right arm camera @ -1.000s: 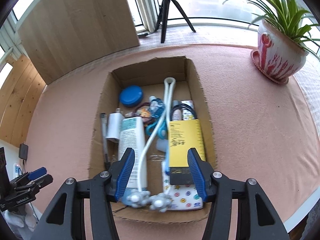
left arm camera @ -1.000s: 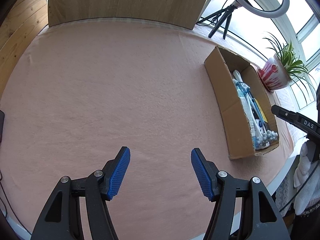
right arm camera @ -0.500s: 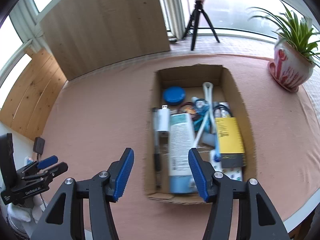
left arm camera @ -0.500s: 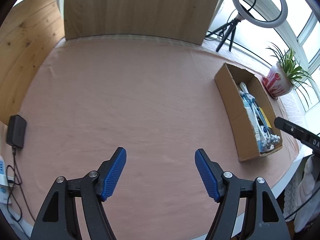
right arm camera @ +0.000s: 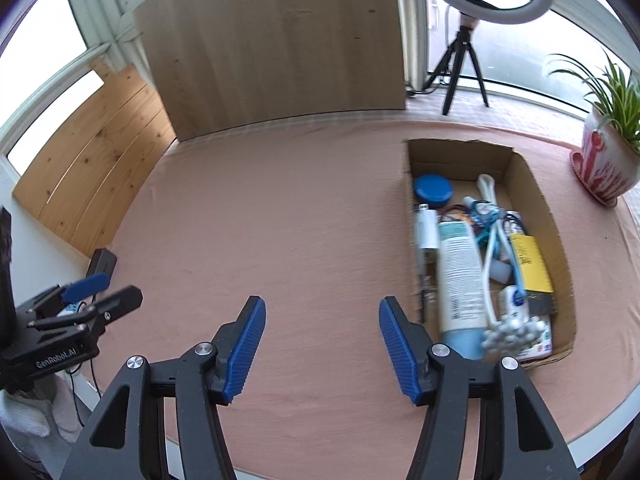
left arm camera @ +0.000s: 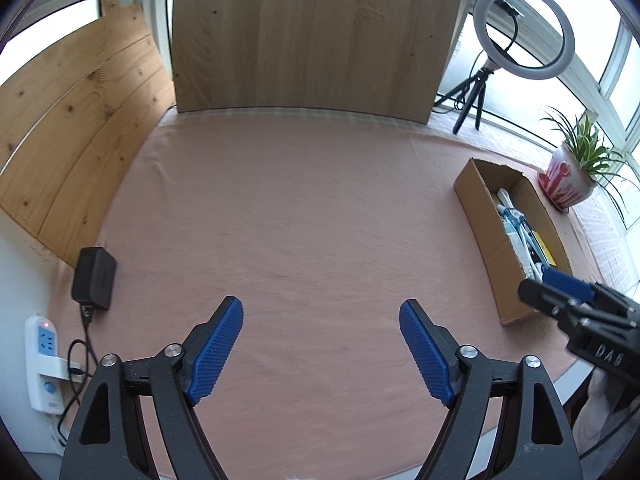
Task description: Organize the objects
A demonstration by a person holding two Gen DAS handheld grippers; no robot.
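The cardboard box [right arm camera: 520, 176] lay on the pink-covered worktop [right arm camera: 300, 216], its long axis running from the worktop's near edge toward the windows, open top up. Everything here is placed from that box.

Inside it, a pale tube with printed text [right arm camera: 458, 276] lay lengthwise along the box's axis, its blue cap end toward the near wall. A white looped massager [right arm camera: 490, 256] also ran lengthwise, its cluster of ball ends by the near wall and its loop toward the far wall. A yellow-and-black packet [right arm camera: 532, 268] lay along the right wall, a blue round lid [right arm camera: 433, 191] sat in the far left corner, and a white charger [right arm camera: 427, 229] lay against the left wall. The smaller bits in the middle of the box were too blurred to name with any confidence.

The right claw [right arm camera: 320, 348] hung above bare cloth just left of the box's near left corner, jaws spread wide, gripping nothing. The left claw [left arm camera: 320, 354] was well to the left of the box, likewise gaping and empty.

A potted plant [right arm camera: 606, 160] stood right of the box, a ring light on a tripod [right arm camera: 464, 36] beyond it, and a black adapter [left arm camera: 94, 279] far to its left
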